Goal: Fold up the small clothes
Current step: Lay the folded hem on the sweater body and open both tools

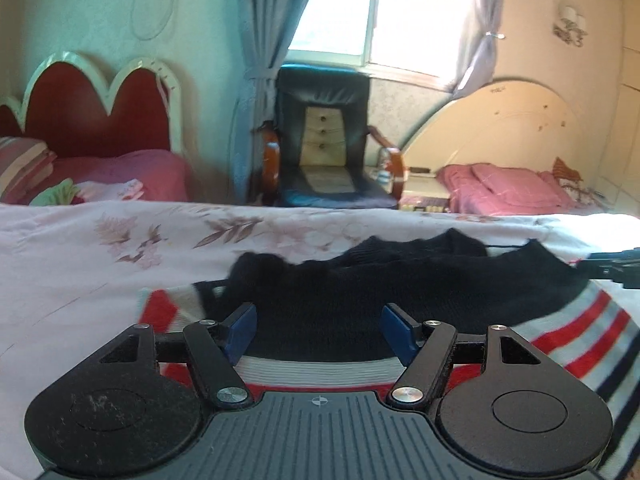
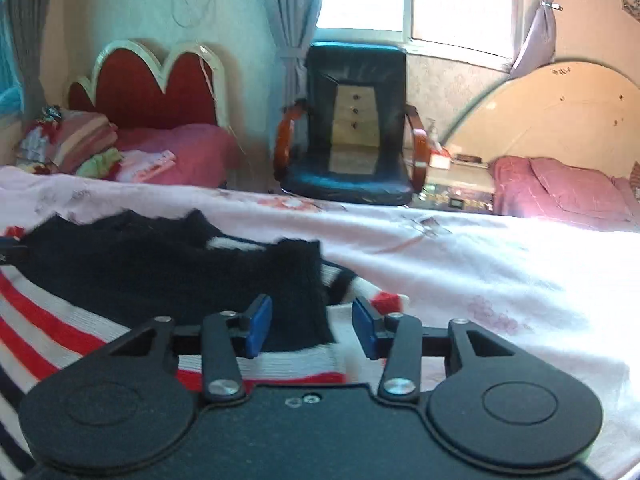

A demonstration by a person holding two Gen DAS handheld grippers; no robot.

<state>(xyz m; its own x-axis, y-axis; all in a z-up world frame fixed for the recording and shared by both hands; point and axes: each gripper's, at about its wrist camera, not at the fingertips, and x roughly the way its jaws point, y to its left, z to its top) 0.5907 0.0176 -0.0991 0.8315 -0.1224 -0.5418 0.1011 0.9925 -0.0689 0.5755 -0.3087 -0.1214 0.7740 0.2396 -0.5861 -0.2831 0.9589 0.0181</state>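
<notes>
Black knit with red, white and navy stripes, that's the small sweater (image 1: 340,304) lying on the bed (image 1: 80,248), which has a pale floral sheet over it. It sits right ahead of and under both tools. The black part is folded over on top of the striped part, and its far edge is bumpy and a bit rumpled.

Left hand-held gripper (image 1: 319,332): jaws spread wide, blue pads apart with nothing pinched, just hovering over the black fabric near the striped hem. Bare sheet runs off to its left and ahead, up to the bed's far edge.

Right hand-held gripper (image 2: 312,328): jaws parted and easing closed a little, pads not pressing on anything. The corner of the black fold sits between them. To its right the sheet is wide open and bright with sunlight, all the way to the bed edge.

Past the far edge there's a black armchair (image 2: 352,120) under the window. No boxes or baskets I can make out.
</notes>
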